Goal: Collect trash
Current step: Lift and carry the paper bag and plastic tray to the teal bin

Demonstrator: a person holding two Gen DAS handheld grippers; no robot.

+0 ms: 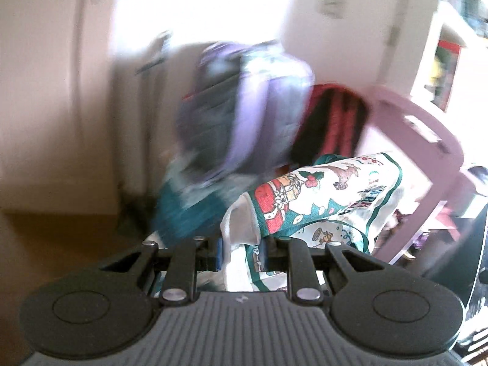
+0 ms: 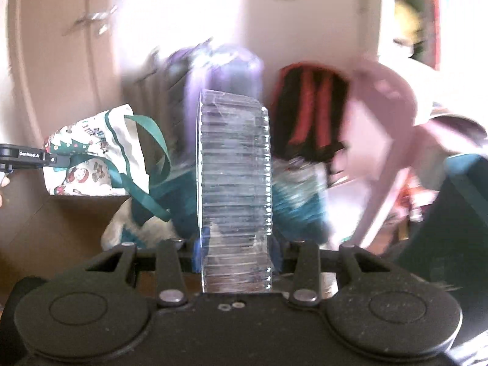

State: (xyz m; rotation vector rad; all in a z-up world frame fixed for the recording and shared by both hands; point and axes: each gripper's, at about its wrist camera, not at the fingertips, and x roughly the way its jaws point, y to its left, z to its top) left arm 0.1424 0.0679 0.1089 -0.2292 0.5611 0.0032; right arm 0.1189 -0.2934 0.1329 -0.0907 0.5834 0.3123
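Two grippers are in view, each with something clamped between its jaws. The left gripper (image 1: 241,256) is closed on a printed bag (image 1: 329,195), white cloth with green trim, cartoon pictures and green ribbon handles. The cloth is pinched between the blue pads (image 1: 217,254) and the rest of the bag bulges up and to the right of them, held in the air. In the right wrist view the same bag (image 2: 100,155) hangs at the left, with the tip of the left gripper (image 2: 45,158) against it and a green handle looping down beside it.

The right gripper (image 2: 235,259) grips a clear ribbed plastic container (image 2: 235,183), which stands up straight from between the jaws and fills the middle of that view. Its ridges run crosswise in a stack; the jaws stand about halfway apart, pressed on its sides.

Behind both, everything is smeared by motion blur. A purple backpack (image 1: 244,106) and a red and black backpack (image 1: 335,122) sit side by side against a pale wall, with something teal (image 1: 180,213) below them. A pink chair (image 1: 433,152) stands to the right, and a bright window washes out the top centre. White cupboard doors (image 2: 61,45) show at the left of the right wrist view.
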